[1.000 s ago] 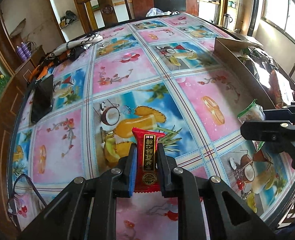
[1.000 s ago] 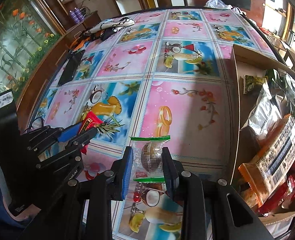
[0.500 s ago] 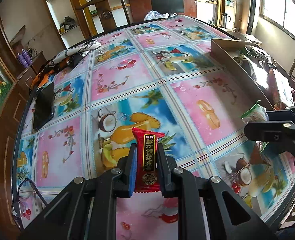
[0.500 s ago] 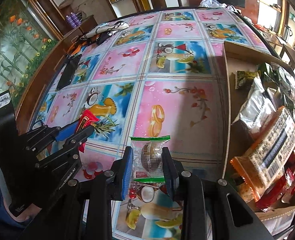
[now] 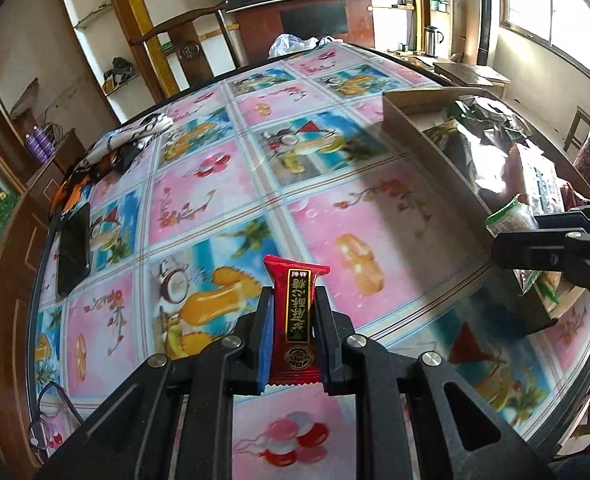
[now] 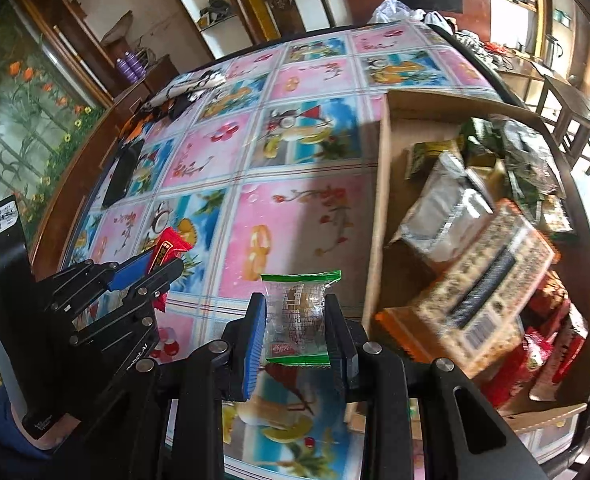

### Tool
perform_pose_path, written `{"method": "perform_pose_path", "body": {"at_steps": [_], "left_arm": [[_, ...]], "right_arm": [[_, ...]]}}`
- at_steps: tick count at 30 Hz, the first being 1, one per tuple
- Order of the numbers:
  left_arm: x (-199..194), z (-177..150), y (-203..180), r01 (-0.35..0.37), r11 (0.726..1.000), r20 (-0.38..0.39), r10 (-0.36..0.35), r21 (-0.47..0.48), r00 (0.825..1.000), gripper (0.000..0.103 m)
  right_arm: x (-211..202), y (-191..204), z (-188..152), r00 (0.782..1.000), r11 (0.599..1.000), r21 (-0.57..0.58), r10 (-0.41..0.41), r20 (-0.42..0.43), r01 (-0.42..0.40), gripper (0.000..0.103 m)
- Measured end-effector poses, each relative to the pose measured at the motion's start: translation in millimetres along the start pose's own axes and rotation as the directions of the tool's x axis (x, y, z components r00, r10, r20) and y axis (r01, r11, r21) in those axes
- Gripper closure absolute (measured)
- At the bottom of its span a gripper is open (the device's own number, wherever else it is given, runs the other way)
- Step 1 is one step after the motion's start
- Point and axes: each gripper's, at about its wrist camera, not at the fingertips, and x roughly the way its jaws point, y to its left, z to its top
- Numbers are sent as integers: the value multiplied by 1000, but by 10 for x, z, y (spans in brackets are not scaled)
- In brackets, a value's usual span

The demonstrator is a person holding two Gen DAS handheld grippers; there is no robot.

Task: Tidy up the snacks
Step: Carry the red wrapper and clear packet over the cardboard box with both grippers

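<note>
Both tongs clamped: L [image 5: 293, 322] on red candy [image 5: 296, 320], R [image 6: 295, 326] on green-edged, maybe chocolate, packet [image 6: 299, 316]

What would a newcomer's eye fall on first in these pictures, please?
The red candy wrapper clamped in the left tongs, against the gaudy fruit-print tablecloth. Then the clear green-edged snack in the right tongs, beside the cardboard box crammed with packets.

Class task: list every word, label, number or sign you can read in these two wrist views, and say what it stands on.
"obot.AI": partial lettering on the left gripper body.
Red snack packet: gold Chinese characters and a seal, too distorted to transcribe.
Clear green-edged snack packet: small red logo, unreadable.
Barcoded snack bag in the cardboard box: blurred.
</note>
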Motion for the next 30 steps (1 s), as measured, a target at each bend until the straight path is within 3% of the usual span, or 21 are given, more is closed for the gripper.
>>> {"method": "perform_pose_path", "body": {"at_steps": [9, 15, 19, 30], "left_arm": [[-18, 150, -225, 24, 999, 13, -24, 23, 1000, 86], [-177, 307, -115, 166, 985, 50, -163, -56, 985, 86], [-328, 395, -138, 225, 973, 90, -219, -62, 972, 86], [-350, 765, -721, 310, 949, 54, -314, 64, 948, 85]], "right_arm": [[-158, -351, -12, 1000, 998, 64, -13, 26, 11, 72], [-312, -666, -37, 998, 991, 135, -34, 54, 26, 72], [-437, -924, -75, 996, 979, 202, -49, 73, 34, 72], [-707, -1525, -196, 991, 943, 333, -68, 114, 26, 72]]}}
